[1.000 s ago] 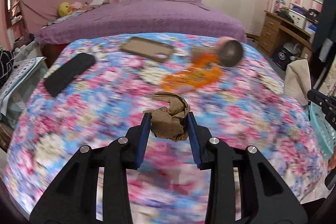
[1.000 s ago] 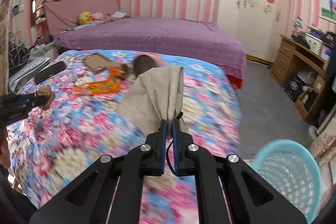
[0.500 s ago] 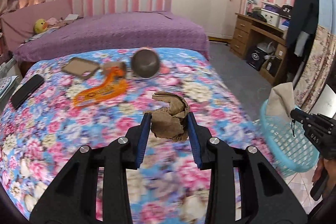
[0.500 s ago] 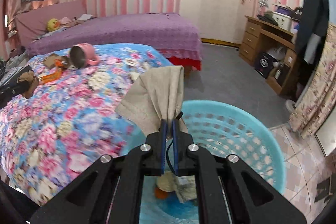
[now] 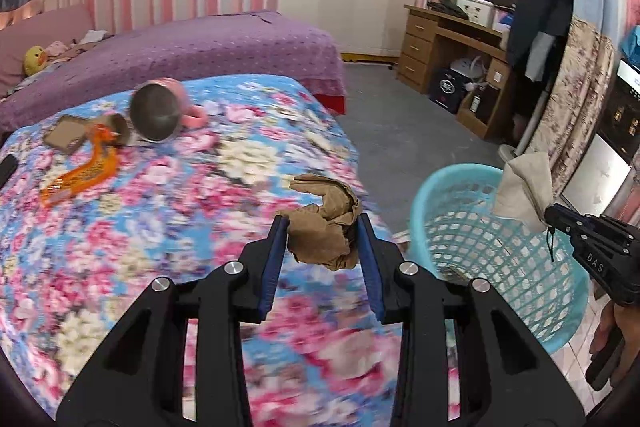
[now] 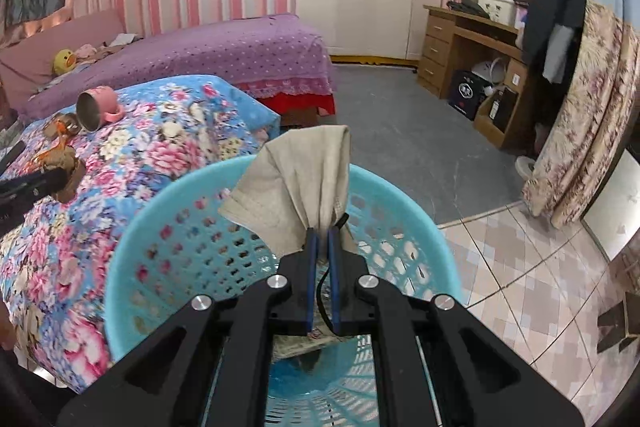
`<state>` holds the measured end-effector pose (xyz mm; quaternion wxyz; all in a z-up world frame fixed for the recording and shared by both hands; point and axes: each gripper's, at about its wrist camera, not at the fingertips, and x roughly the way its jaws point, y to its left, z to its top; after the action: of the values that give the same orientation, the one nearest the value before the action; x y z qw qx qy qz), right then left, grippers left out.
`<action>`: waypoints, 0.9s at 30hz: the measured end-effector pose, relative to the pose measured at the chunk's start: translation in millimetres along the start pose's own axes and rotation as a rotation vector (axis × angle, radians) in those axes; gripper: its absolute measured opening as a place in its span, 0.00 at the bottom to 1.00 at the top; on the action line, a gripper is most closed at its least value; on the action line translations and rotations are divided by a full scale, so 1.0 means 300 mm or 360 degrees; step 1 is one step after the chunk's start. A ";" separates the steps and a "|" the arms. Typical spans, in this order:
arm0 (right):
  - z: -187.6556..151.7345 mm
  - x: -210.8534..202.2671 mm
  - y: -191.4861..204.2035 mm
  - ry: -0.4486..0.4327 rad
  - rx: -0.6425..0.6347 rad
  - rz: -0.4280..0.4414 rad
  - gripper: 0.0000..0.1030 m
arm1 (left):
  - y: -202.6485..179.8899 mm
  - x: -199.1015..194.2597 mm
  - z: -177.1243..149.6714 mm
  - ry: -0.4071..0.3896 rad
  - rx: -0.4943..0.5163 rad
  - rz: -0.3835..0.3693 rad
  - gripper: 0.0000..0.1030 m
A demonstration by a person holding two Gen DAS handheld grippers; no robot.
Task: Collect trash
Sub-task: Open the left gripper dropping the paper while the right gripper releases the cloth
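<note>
The light-blue plastic basket (image 6: 280, 211) stands on the floor just beside the corner of the bed with the flowered cover (image 5: 160, 227). Its wall is pierced with rows of holes. Down at its bottom lie some pieces of trash (image 6: 304, 341): a pale printed scrap and something darker, mostly hidden behind the tool, so what they are cannot be told.

The right tool (image 6: 322, 233) hangs over the basket's opening, its two blue pads pressed together on a corner of a beige crumpled tissue (image 6: 304, 179). The tissue fans out beyond the pads, above the basket's far rim; it is not inside the basket. A thin black cord runs between the pads.

The left tool (image 5: 323, 227) is above the bed, near the basket's rim on the bed side. Its pads stand partly apart and pinch a crumpled wad of brown paper (image 5: 324, 223) between them, clear of the cover.

Farther from the basket, at the far part of the flowered cover, a pink mug (image 5: 160, 111) lies on its side, its metal-lined mouth facing the camera; nothing can be made out inside it. Just beside the mug lie an orange wrapper (image 5: 84, 167) and a flat brown piece of cardboard (image 5: 66, 135).
</note>
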<state>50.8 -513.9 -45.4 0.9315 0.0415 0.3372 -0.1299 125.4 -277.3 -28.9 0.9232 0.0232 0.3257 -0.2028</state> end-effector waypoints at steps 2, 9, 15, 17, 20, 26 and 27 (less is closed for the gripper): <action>-0.010 0.010 -0.028 0.0008 0.0048 0.0004 0.06 | -0.042 0.022 0.001 0.0007 0.0020 -0.0019 0.34; -0.033 0.028 -0.096 0.0001 0.0175 -0.0001 0.06 | -0.182 0.082 0.011 0.0011 0.0098 -0.0110 0.34; -0.033 0.045 -0.111 -0.0004 0.0212 -0.0019 0.06 | -0.268 0.106 0.034 0.0001 0.0157 -0.0158 0.35; -0.031 0.047 -0.109 -0.0008 0.0211 -0.0027 0.06 | -0.285 0.111 0.043 0.0002 0.0157 -0.0170 0.35; -0.028 0.048 -0.107 -0.0011 0.0214 -0.0034 0.06 | -0.301 0.117 0.053 0.0003 0.0172 -0.0179 0.40; -0.029 0.054 -0.097 0.0004 0.0200 -0.0049 0.07 | -0.289 0.103 0.067 -0.0018 0.0196 -0.0163 0.74; -0.028 0.054 -0.095 0.0004 0.0195 -0.0054 0.08 | -0.278 0.101 0.070 -0.0021 0.0194 -0.0146 0.76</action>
<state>49.9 -543.4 -61.9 0.9245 0.0930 0.3303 -0.1660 126.8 -368.3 -23.4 0.9119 0.0632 0.3075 -0.2645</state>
